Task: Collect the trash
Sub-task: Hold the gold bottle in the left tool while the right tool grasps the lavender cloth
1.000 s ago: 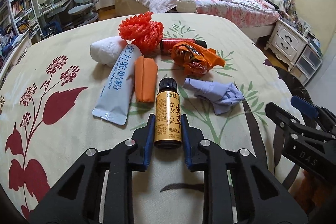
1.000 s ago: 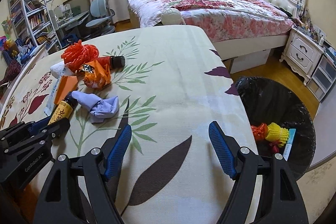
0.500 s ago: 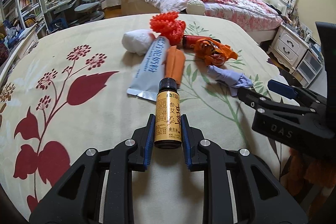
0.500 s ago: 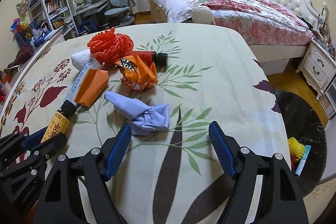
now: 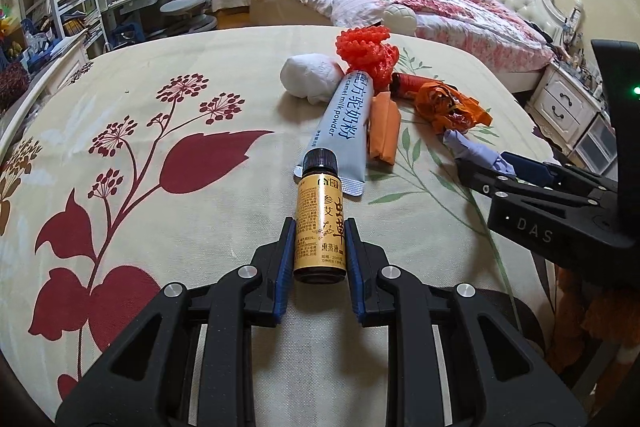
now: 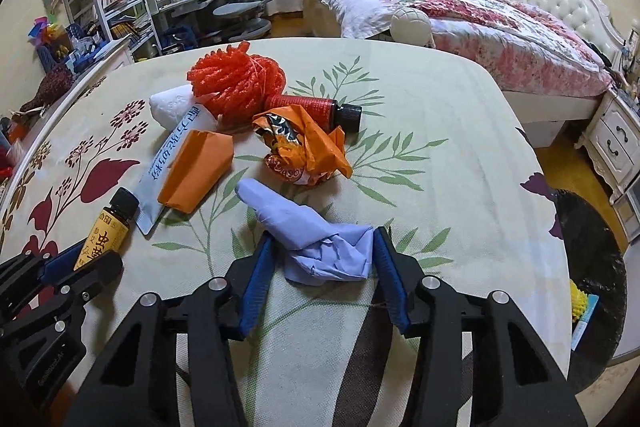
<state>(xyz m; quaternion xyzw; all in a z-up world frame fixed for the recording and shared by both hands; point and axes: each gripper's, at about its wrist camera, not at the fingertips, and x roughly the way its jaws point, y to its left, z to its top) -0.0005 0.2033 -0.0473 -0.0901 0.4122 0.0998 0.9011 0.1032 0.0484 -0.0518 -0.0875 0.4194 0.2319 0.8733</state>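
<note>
Trash is sitting in a loose pile on the leaf-print tablecloth (image 6: 440, 131), and we're mid-pickup with both tools; our left gripper (image 5: 320, 247) is pinching the amber bottle (image 5: 320, 227) by its lower half, jaws pressed against the label on both sides; our right gripper (image 6: 322, 259) is straddling the crumpled blue glove (image 6: 320, 243), jaws spread wide and just brushing its edges, not yet squeezing; next we're guessing it needs to close on the thick bunched part, since the thin finger end looks likely to slip out, then both loads go over to the black-lined bin (image 6: 592, 267) past the table's right edge; left behind are the milk powder sachet (image 6: 168, 159), orange packet (image 6: 196, 171), crinkled orange wrapper (image 6: 304, 147), red bottle (image 6: 308, 109), red mesh (image 6: 236, 79) and white wad (image 6: 170, 105); the bin is mostly cut off, so we're only catching something yellow inside, and the wad is half buried
</note>
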